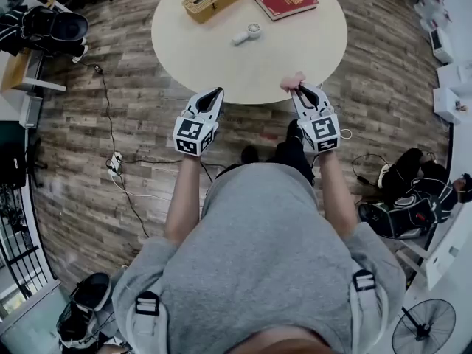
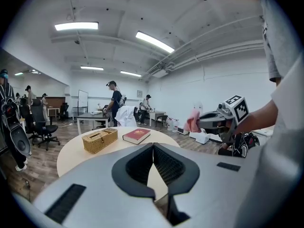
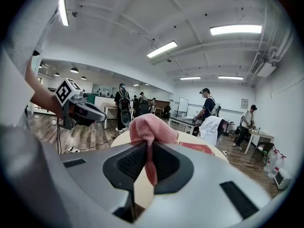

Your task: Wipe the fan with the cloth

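Pink cloth (image 3: 151, 127) is clamped in my right gripper (image 3: 146, 148), bunched past the tips at the near edge of the round surface (image 1: 310, 50), while my left gripper (image 2: 153, 147) is closed on nothing. White fan (image 1: 247, 33) lies flat mid-surface, well ahead of both, its long axis diagonal in the head view: round head toward the red book (image 1: 286, 0), handle angled back to my left. It looks light and loose, so I reckon a one-handed swipe could skid or spin it off unless my left pins the handle, and the cloth could drag out of this narrow pinch.
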Demonstrator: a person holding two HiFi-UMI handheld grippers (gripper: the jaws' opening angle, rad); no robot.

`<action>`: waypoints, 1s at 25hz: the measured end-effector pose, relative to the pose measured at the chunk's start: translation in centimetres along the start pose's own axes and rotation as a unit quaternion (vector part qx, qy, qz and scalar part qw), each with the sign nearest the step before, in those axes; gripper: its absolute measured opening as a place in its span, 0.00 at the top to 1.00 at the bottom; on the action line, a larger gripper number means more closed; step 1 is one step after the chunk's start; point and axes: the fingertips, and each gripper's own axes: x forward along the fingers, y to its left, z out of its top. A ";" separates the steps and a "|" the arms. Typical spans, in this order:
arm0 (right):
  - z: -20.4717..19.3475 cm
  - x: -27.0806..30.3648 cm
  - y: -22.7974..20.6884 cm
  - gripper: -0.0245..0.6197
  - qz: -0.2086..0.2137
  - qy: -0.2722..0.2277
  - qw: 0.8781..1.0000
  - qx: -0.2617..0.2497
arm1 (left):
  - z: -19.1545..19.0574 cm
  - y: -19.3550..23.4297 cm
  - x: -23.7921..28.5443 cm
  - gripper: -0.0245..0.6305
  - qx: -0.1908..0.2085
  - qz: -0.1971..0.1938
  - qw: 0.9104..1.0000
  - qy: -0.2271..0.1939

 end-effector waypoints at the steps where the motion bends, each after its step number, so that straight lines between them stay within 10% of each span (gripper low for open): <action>1: 0.0 -0.1 0.0 0.90 -0.001 -0.001 1.000 0.001 | 0.0 0.0 -0.1 0.93 0.000 0.000 1.000 -0.001; 25: -0.8 -0.8 0.4 0.90 -0.002 0.004 1.000 0.005 | 1.4 -0.2 -0.8 0.87 0.004 -0.005 0.999 -0.040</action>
